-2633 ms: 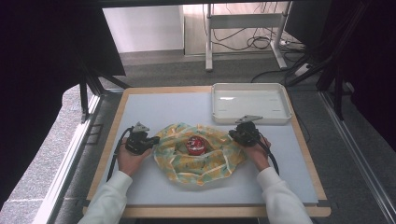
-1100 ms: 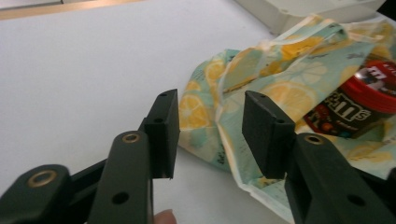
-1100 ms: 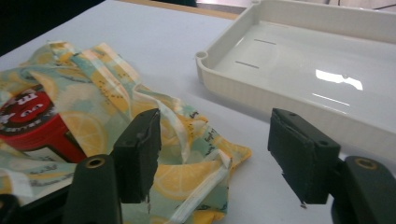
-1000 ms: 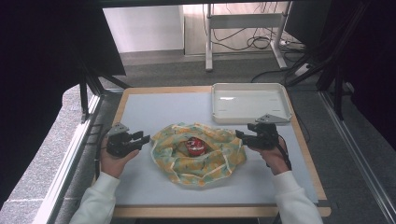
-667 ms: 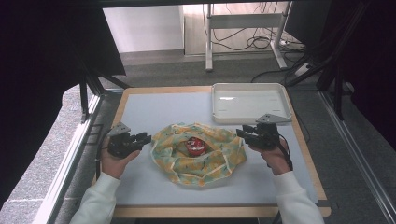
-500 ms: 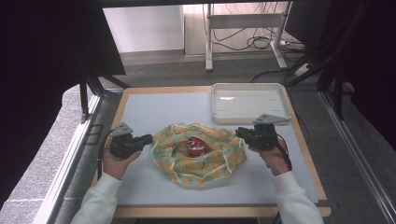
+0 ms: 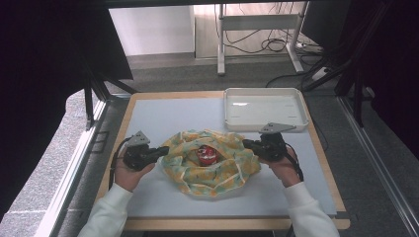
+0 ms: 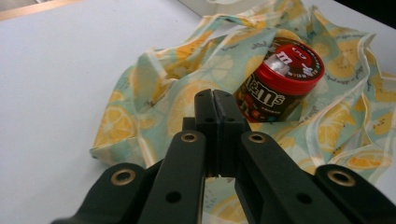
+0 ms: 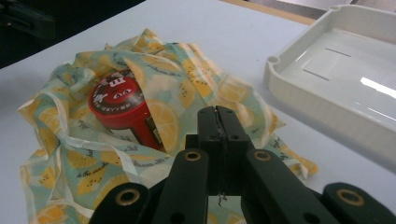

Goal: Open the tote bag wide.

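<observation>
High view, cloth: A yellow and green lemon cloth point(image 7: 212, 165) lay bunched in the middle of the blue-grey table point(image 7: 163, 113).
High view, can: A small red candy can point(image 7: 207, 154) sat in the middle of the cloth, with the cloth puffed up all around it.
High view, left gripper: The left gripper point(image 7: 160, 152) was at 9 o'clock from the can, at the cloth's edge. I could not tell if it touched the cloth.
High view, right gripper: The right gripper point(image 7: 247, 144) was at 3 o'clock from the can, at the other edge of the cloth.
High view, tray: A white tray point(image 7: 301, 111) sat at 1 o'clock from the can, near the right gripper.
Left gripper view, claw: The two black jaws had just been closing and were pressed flat together, with nothing between them.
Left gripper view, can: The can point(image 8: 279, 79) leaned at 1 o'clock from the jaw tips, close by. A fold of the cloth point(image 8: 140, 93) rose at 10 o'clock.
Right gripper view, claw: These jaws had just been closing too and were squeezed tight, holding nothing.
Right gripper view, can: The can point(image 9: 122, 109) stood at 10 o'clock from the tips. A flap of cloth point(image 9: 187, 88) stood between the tips and the can and hid part of its side.
Right gripper view, tray: The tray point(image 9: 308, 88) was at 2 o'clock, apart from the cloth.
</observation>
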`<action>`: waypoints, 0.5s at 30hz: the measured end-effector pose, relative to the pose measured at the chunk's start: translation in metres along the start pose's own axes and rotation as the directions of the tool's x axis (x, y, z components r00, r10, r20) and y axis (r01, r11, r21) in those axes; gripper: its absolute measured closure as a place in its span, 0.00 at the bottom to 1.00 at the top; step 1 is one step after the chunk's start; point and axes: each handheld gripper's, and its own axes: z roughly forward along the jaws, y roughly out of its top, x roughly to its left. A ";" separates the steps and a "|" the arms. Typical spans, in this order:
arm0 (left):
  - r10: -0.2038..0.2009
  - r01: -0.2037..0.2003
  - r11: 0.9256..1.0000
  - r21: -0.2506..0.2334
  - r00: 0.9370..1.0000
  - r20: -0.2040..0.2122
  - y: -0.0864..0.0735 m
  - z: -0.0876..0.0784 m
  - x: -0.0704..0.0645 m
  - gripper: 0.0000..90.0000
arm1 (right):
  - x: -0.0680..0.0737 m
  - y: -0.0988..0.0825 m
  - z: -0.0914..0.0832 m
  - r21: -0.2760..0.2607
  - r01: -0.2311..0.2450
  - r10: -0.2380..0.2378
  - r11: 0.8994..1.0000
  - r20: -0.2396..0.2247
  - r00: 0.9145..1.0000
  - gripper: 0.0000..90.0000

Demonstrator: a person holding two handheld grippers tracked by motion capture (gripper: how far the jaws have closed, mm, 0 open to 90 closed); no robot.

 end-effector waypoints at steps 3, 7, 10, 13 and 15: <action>0.010 -0.010 1.000 0.005 1.000 0.013 0.003 0.004 -0.004 1.00 | 0.002 0.001 0.002 0.005 0.007 -0.006 1.000 -0.004 1.000 0.99; 0.027 -0.028 1.000 0.008 0.999 0.031 0.007 0.010 -0.011 1.00 | 0.006 0.001 0.006 0.015 0.016 -0.016 1.000 -0.012 1.000 0.99; 0.044 -0.045 0.999 0.016 0.998 0.047 0.010 0.013 -0.016 1.00 | 0.007 0.000 0.010 0.029 0.020 -0.019 0.999 -0.017 1.000 0.99; 0.055 -0.057 0.998 0.026 0.997 0.055 0.011 0.017 -0.019 1.00 | 0.008 0.000 0.013 0.039 0.026 -0.025 0.999 -0.020 0.999 0.99; 0.058 -0.060 0.998 0.034 0.996 0.061 0.011 0.019 -0.020 1.00 | 0.009 -0.001 0.016 0.047 0.027 -0.026 0.998 -0.024 0.999 0.99</action>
